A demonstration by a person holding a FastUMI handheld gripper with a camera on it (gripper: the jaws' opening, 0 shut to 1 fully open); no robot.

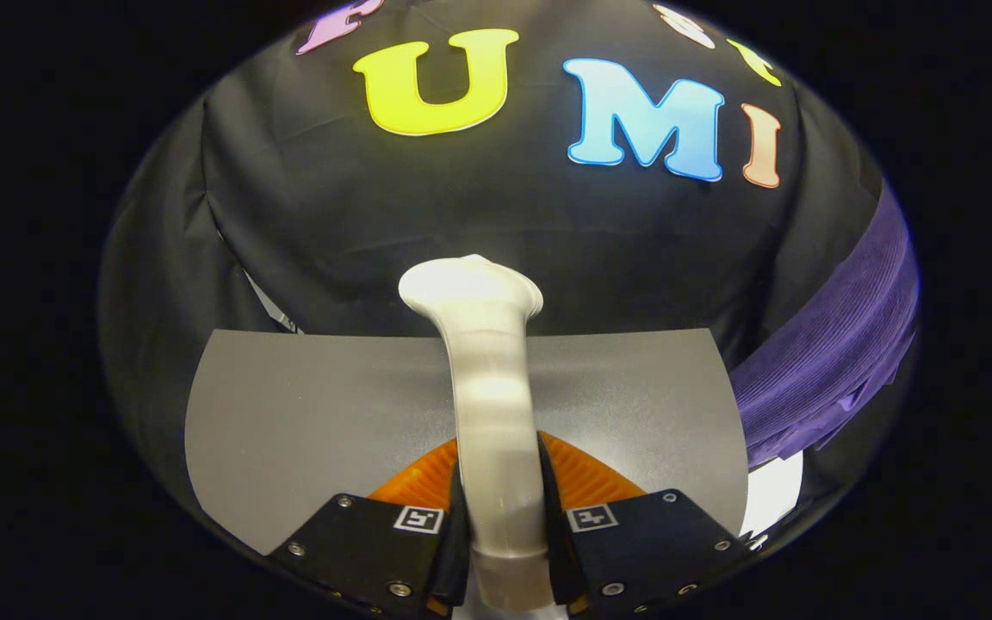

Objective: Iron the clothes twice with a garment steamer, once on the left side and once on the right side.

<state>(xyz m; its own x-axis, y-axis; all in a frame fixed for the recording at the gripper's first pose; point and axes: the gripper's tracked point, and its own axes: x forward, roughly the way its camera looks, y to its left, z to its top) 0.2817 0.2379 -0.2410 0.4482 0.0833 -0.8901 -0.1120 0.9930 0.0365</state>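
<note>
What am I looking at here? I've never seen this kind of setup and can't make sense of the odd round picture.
The picture comes from a wide-angle camera mounted on a handheld gripper, looking forward along its two fingers, which is why everything bulges. A person carries the tool; there is no robot arm. The two fingers are closed on the pale handle of a garment steamer, which rises between them and ends in a wider head. Beneath and beyond it lies a grey mat on the work surface. Off to the right, past the mat, is a purple ribbed garment, the clothing to be steamed. The steamer is not touching it yet. The dark cloth behind is the booth's wall.
</note>
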